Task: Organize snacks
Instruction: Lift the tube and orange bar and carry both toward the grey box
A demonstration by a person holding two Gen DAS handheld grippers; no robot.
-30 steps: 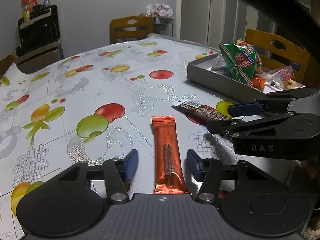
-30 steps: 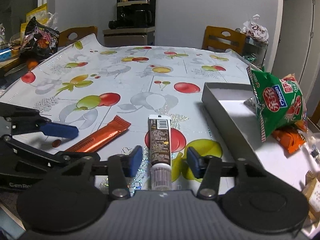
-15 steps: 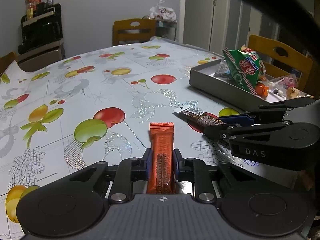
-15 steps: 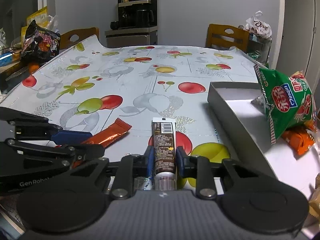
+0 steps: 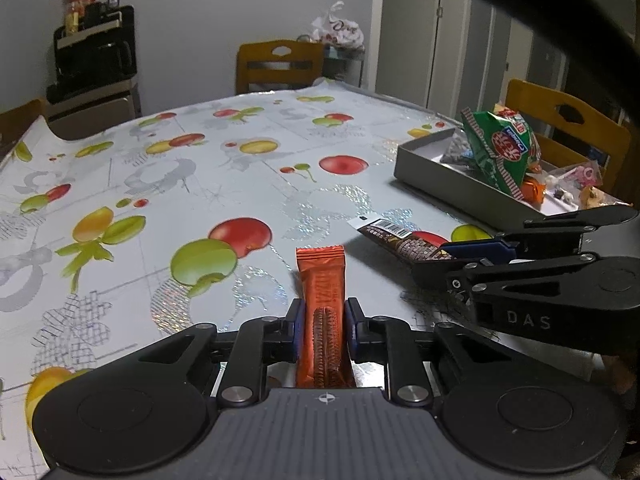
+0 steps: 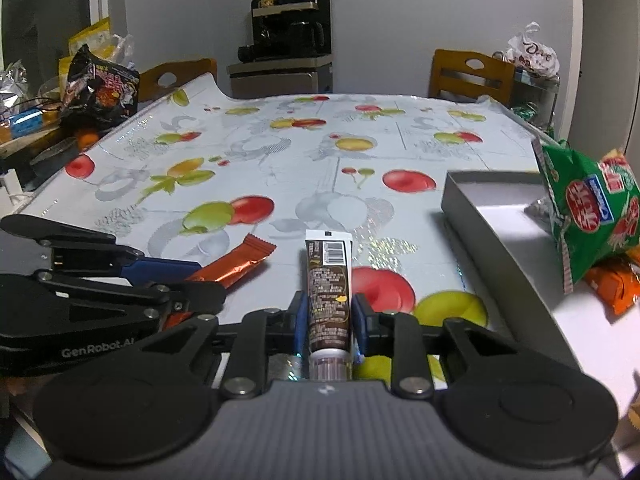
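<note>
Both grippers have closed since earlier: left gripper [image 5: 322, 322] clamps the orange bar [image 5: 323, 300], right gripper [image 6: 329, 320] the brown bar [image 6: 329, 280], lengthwise, with the grey box [image 6: 480, 216] at right, nearer the right gripper.

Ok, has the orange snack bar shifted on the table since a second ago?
No. The orange snack bar lies just right of the green apple print, as before. Only the left tongs have just closed, now pressing its sides.
</note>
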